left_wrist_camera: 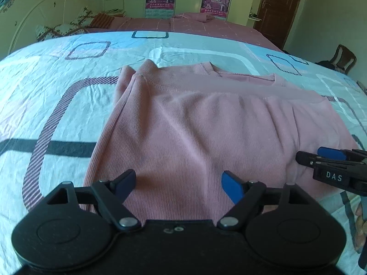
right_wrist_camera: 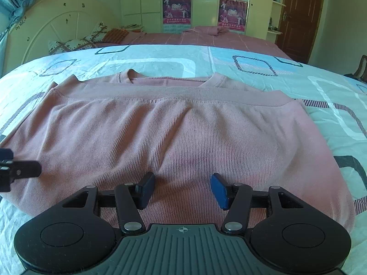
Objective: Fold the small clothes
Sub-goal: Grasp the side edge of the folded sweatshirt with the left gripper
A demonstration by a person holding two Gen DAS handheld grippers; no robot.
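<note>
- The bed [right_wrist_camera: 286, 84] carries a pale sheet printed with blue, white and striped rounded squares; a second bed [right_wrist_camera: 229, 40] with a pink checked cover stands behind it.
- A pink ribbed garment [right_wrist_camera: 183, 133] lies flat on the sheet, folded over so its hem band sits just below the neckline.
- The left hand-held gripper [left_wrist_camera: 177, 184] hovers over the garment's near left part, jaws spread wide, nothing between them.
- The right hand-held gripper [right_wrist_camera: 182, 189] hovers over the near edge, jaws apart, pinching nothing.
</note>
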